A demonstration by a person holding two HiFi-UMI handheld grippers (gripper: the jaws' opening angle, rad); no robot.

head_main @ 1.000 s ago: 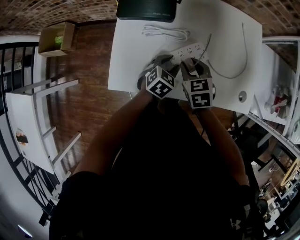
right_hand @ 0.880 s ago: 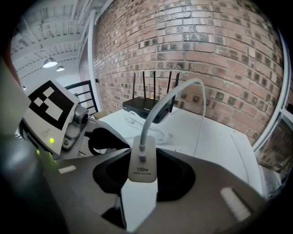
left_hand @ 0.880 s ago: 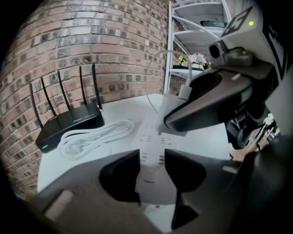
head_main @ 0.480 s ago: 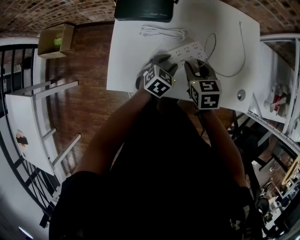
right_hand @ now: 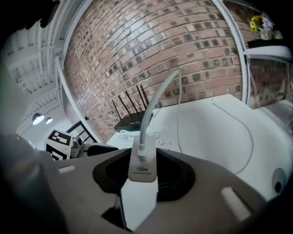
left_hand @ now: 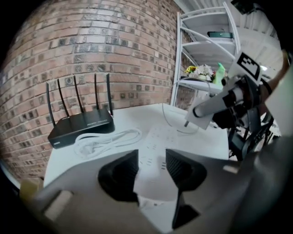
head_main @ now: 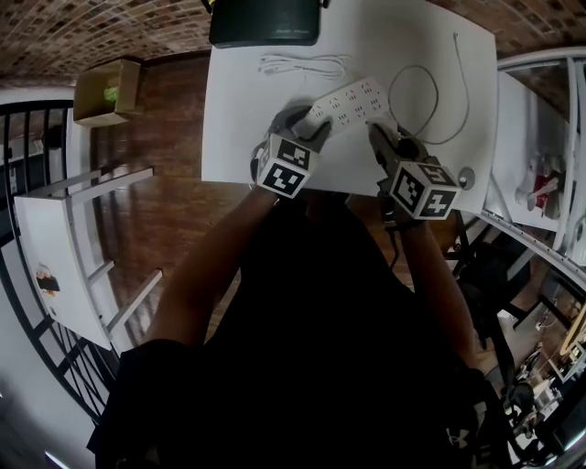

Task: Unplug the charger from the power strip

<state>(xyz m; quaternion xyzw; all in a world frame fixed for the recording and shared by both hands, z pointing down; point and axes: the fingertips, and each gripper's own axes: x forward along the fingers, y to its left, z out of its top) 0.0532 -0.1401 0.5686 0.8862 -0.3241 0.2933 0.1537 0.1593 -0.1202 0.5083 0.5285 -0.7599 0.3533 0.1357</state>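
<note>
A white power strip [head_main: 352, 99] lies on the white table [head_main: 238, 137]. Its near end sits between the jaws of my left gripper [head_main: 307, 124], which have just been opening. In the left gripper view the strip [left_hand: 160, 137] runs out between the two black pads [left_hand: 121, 171], which stand just beside its sides. My right gripper [head_main: 385, 137] is shut on the white charger [right_hand: 143, 169], with its white cable [right_hand: 155, 105] arching up and away. The left gripper view shows that charger [left_hand: 203, 112] in the air to the strip's right, prongs bare.
A black router [head_main: 265, 23] with antennas stands at the table's far edge, a coiled white cable [head_main: 302, 64] in front of it. A white shelf unit [left_hand: 201, 55] rises at the right. On the floor at the left are a cardboard box [head_main: 108, 90] and a white side table [head_main: 55, 247].
My right gripper has drawn back and to the right, away from the strip, rolling as it went with the charger in it. The left gripper has stayed at the strip's end.
</note>
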